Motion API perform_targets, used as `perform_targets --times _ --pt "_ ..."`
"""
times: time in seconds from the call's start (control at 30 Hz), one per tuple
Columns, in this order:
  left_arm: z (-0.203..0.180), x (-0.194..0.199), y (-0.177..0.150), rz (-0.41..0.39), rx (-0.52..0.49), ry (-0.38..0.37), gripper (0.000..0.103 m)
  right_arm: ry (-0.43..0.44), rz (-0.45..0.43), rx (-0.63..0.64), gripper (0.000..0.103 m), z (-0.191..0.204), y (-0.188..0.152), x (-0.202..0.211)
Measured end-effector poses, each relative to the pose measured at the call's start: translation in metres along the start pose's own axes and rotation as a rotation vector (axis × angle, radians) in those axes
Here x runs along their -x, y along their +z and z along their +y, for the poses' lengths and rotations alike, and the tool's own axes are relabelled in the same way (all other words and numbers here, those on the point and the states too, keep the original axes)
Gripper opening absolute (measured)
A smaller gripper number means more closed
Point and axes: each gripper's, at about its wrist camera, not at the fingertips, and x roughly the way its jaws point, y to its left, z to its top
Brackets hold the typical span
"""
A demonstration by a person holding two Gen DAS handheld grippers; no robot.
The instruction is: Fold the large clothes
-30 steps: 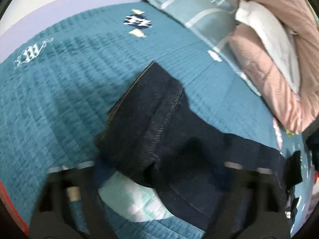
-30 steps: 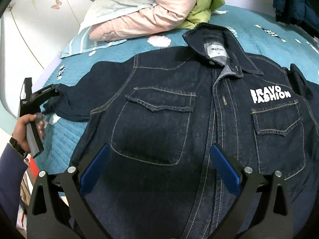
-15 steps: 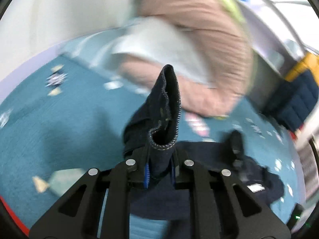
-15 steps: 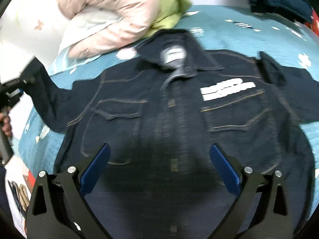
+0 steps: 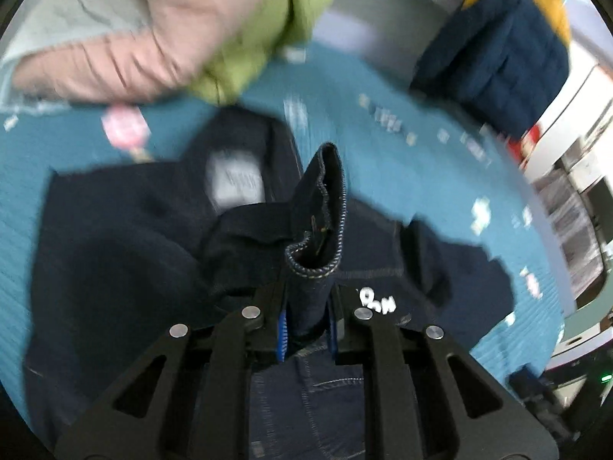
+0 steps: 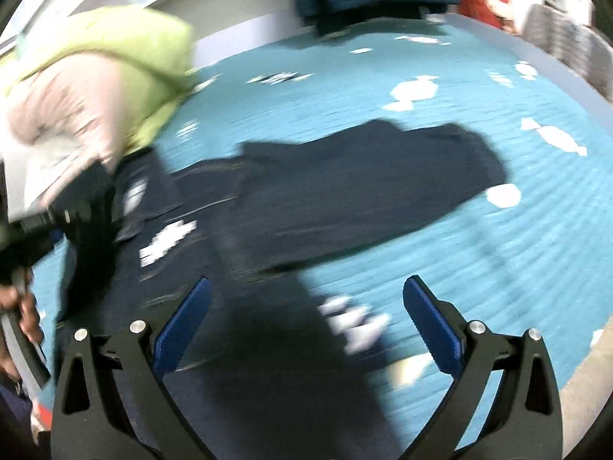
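Note:
A dark denim jacket point(image 5: 126, 237) lies face up on the teal bedspread point(image 5: 383, 153). My left gripper point(image 5: 306, 329) is shut on the jacket's sleeve cuff point(image 5: 322, 222), which stands up between the jaws above the jacket's chest. In the right wrist view the jacket point(image 6: 268, 230) lies blurred, with its other sleeve point(image 6: 383, 180) stretched out to the right. My right gripper point(image 6: 306, 322) is open and empty above the jacket's lower right side. The left gripper point(image 6: 46, 218) shows at the left edge of that view, with the sleeve in it.
A pile of pink point(image 5: 126, 38) and lime-green bedding point(image 5: 264, 27) lies at the head of the bed. A navy and yellow puffer jacket point(image 5: 498, 50) hangs at the far side. The bed's edge point(image 6: 555, 73) runs along the right.
My left gripper has closed on the sleeve cuff, lifted it off the bed and carried it over the jacket's front. My right gripper has swung right toward the other sleeve, staying open.

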Motion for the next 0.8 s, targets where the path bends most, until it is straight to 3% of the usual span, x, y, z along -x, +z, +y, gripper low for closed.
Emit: perform_targets --times 0.1,0.2,0.23,0.27,0.33,0.5,0.63,0.77,0.8 --pt "-0.017 -0.04 -0.01 0.063 -0.065 0.097 0.017 -0.056 -0.006 -0.047 0.096 -0.045 0.01 -0.005" --pt "-0.013 -0.055 -0.017 0.098 -0.045 0.121 0.028 -0.074 -0.011 -0.118 0.096 -0.084 0.021 -0.012" --pt "-0.013 -0.057 -0.019 0.098 -0.045 0.114 0.039 -0.078 -0.011 -0.14 0.096 -0.093 0.023 -0.015" --pt "-0.017 -0.056 -0.02 0.099 -0.061 0.09 0.06 -0.074 -0.01 -0.179 0.096 -0.105 0.027 -0.02" --pt "-0.029 -0.053 -0.024 0.097 -0.098 0.054 0.075 -0.066 -0.003 -0.257 0.096 -0.127 0.034 -0.031" --pt "-0.053 -0.04 -0.027 0.1 -0.184 -0.01 0.082 -0.038 0.022 -0.421 0.096 -0.17 0.05 -0.061" --pt "-0.031 -0.005 -0.027 0.043 -0.096 -0.07 0.082 0.012 0.042 -0.52 0.097 -0.185 0.058 -0.084" --pt "0.0 0.034 -0.026 -0.02 -0.092 0.053 0.09 -0.004 0.04 -0.546 0.088 -0.189 0.065 -0.097" --pt "0.013 0.042 -0.027 -0.027 -0.106 0.111 0.09 -0.028 0.05 -0.54 0.072 -0.188 0.07 -0.098"
